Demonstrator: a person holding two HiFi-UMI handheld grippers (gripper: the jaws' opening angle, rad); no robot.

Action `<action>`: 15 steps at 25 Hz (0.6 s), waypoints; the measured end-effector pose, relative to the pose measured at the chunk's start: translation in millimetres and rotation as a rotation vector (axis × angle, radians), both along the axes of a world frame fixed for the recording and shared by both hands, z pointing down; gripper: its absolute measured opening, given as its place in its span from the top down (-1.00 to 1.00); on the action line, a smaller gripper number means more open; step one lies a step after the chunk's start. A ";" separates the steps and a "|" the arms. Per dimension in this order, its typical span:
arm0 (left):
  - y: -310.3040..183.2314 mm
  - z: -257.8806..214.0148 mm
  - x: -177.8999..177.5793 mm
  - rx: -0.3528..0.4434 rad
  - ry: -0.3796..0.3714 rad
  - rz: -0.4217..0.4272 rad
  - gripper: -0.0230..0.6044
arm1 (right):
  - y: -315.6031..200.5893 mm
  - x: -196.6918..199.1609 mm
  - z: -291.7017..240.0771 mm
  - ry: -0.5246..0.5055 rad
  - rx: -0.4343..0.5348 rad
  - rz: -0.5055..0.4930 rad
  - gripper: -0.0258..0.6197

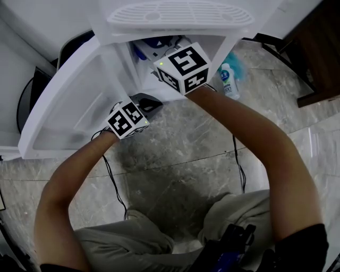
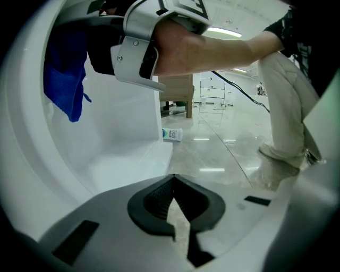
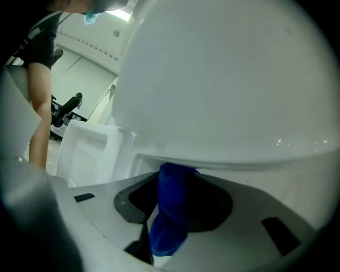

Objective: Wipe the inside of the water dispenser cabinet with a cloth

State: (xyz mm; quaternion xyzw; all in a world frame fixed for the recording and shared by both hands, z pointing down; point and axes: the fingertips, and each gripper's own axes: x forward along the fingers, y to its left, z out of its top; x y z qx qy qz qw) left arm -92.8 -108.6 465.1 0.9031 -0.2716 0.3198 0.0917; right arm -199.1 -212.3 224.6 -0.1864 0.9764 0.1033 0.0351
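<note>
The water dispenser cabinet (image 1: 119, 61) is viewed steeply from above in the head view. The left gripper view is aimed low across the floor (image 2: 223, 154), the right gripper view held close against the cabinet. The cloth (image 2: 66, 79) is shared by all three.

I counted two grippers, the left gripper (image 2: 172, 204) and the right gripper (image 3: 175, 186), one blue cloth (image 2: 66, 79), one white cabinet (image 1: 180, 15), one door (image 1: 64, 114) and one bottle (image 1: 229, 81).
</note>
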 end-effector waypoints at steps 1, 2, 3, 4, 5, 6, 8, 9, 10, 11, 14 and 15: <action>0.4 0.8 -1.4 -0.002 0.001 -0.003 0.91 | -0.6 -0.6 -0.2 -0.006 0.000 0.001 0.55; 1.0 2.0 -2.7 -0.005 0.001 -0.006 0.91 | -1.9 -1.0 -0.2 -0.013 0.002 0.005 0.56; 1.6 3.2 -4.1 -0.007 0.002 -0.008 0.91 | -4.4 -1.3 -0.1 -0.020 0.004 0.013 0.56; 2.3 4.4 -5.6 -0.010 0.004 -0.010 0.91 | -8.3 -2.1 0.2 -0.027 0.004 0.025 0.56; 3.4 5.7 -7.5 -0.014 0.006 -0.013 0.91 | -13.8 -3.5 0.3 -0.035 0.000 0.041 0.56; 5.0 7.0 -9.6 -0.018 0.009 -0.016 0.91 | -20.5 -5.7 0.5 -0.044 -0.006 0.060 0.56; 9.4 9.4 -13.8 -0.027 0.015 -0.023 0.91 | -35.8 -10.7 1.9 -0.066 -0.020 0.108 0.56; 11.4 10.0 -16.0 -0.029 0.018 -0.025 0.91 | -44.4 -13.1 3.4 -0.078 -0.029 0.132 0.57; 12.5 9.8 -18.9 -0.030 0.021 -0.030 0.91 | -53.7 -15.5 4.2 -0.092 -0.042 0.156 0.57; 12.6 8.9 -22.8 -0.028 0.023 -0.037 0.91 | -62.8 -18.0 3.3 -0.107 -0.052 0.176 0.57; 12.0 6.0 -35.1 -0.025 0.034 -0.071 0.91 | -78.2 -22.8 -1.0 -0.137 -0.056 0.217 0.57; 12.5 5.9 -38.1 -0.026 0.036 -0.077 0.91 | -79.7 -23.1 -0.9 -0.138 -0.054 0.222 0.58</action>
